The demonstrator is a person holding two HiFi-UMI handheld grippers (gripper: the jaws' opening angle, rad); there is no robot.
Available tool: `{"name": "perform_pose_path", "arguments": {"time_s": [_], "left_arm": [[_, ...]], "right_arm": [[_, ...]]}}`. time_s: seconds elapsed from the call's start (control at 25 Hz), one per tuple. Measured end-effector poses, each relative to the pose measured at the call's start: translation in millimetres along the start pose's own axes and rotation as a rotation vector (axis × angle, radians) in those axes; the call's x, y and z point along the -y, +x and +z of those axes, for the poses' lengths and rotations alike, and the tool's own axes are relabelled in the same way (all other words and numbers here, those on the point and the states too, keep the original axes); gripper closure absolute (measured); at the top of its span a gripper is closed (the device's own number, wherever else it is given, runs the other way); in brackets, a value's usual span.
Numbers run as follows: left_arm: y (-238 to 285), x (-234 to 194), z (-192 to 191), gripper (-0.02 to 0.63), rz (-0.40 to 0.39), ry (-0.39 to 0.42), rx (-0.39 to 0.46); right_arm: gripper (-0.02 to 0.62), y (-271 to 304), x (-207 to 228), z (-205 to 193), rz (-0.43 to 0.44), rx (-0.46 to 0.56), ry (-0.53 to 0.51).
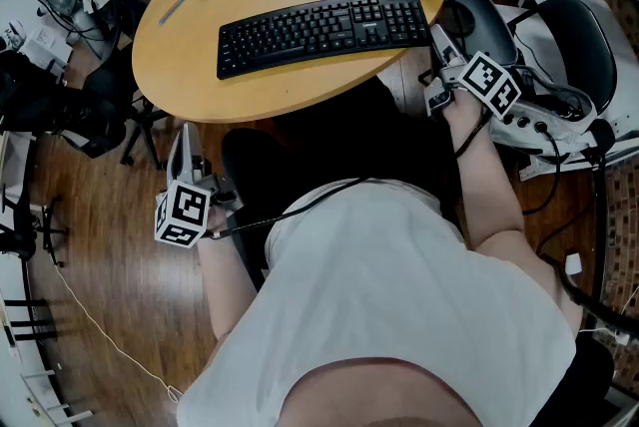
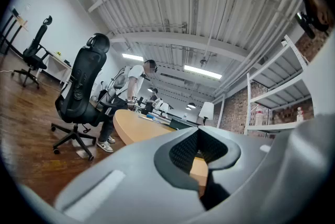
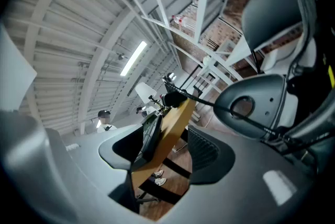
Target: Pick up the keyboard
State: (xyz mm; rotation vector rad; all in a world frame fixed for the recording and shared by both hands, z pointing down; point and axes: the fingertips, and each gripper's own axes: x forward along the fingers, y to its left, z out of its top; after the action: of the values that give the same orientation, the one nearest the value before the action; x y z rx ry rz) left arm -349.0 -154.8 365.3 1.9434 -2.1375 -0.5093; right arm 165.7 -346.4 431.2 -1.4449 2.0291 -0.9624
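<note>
Black plastic full-size keyboard is lying flat on the round light-wood table, gripped by nothing, just ahead of the right gripper jaws. Those jaws are being held wide apart with nothing pressed. In the right gripper view the keyboard end and the table's rim are being framed in the gap, a little ahead of the tips. The gripper is being held level and rolled on its side, likely so that one jaw can be slid over the keyboard's end; this is judged a line-up for the grasp.

The left gripper jaws are being held shut on nothing. In the left gripper view only the table top is being seen past the tips, well ahead. The gripper is being held low, short of the table's near edge, probably because only one end is being approached so far. The pick-up is judged not yet begun.
</note>
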Motion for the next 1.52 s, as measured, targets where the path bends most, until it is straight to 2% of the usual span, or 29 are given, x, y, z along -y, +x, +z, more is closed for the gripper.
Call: {"name": "perform_pose_path", "arguments": {"time_s": [0.12, 0.2, 0.24, 0.56, 0.6, 0.76, 0.92, 1.0, 1.16, 1.52], "left_arm": [[8.0, 6.4, 1.2, 0.284, -0.017, -0.006, 0.007], [11.1, 8.6, 0.2, 0.284, -0.029, -0.015, 0.002], [12.0, 9.0, 0.2, 0.284, -0.033, -0.019, 0.000], [18.2, 8.9, -1.3, 0.284, -0.054, -0.069, 0.004], [18.9, 9.4, -0.6, 0.284, -0.058, -0.072, 0.008], [21.7, 9.7, 2.3, 0.284, -0.065, -0.079, 0.013], [26.9, 15.2, -4.7, 0.284, -0.092, -0.138, -0.003], [31.3, 20.5, -10.2, 0.284, -0.114, -0.201, -0.017], [40.9, 28.2, -15.9, 0.284, -0.143, -0.329, -0.029], [52.0, 38.3, -25.1, 0.284, -0.162, -0.411, -0.070]], "right_arm": [[0.338, 8.5, -0.9, -15.0, 0.050, -0.014, 0.192], [0.400, 10.2, -4.5, -18.7, 0.083, -0.010, 0.296], [0.410, 10.1, -6.6, -19.4, 0.092, -0.010, 0.321], [0.348, 17.6, -23.8, -38.7, 0.216, -0.041, 0.460], [0.353, 19.1, -22.9, -41.3, 0.216, -0.045, 0.476], [0.502, 14.9, -23.5, -40.4, 0.186, -0.063, 0.464], [0.520, 12.0, -25.6, -38.3, 0.210, -0.048, 0.579], [0.526, 10.7, -22.7, -38.3, 0.220, -0.040, 0.639], [0.526, 9.2, -26.2, -32.5, 0.251, -0.015, 0.690], [0.517, 9.1, -35.8, -26.0, 0.306, 0.030, 0.779]]}}
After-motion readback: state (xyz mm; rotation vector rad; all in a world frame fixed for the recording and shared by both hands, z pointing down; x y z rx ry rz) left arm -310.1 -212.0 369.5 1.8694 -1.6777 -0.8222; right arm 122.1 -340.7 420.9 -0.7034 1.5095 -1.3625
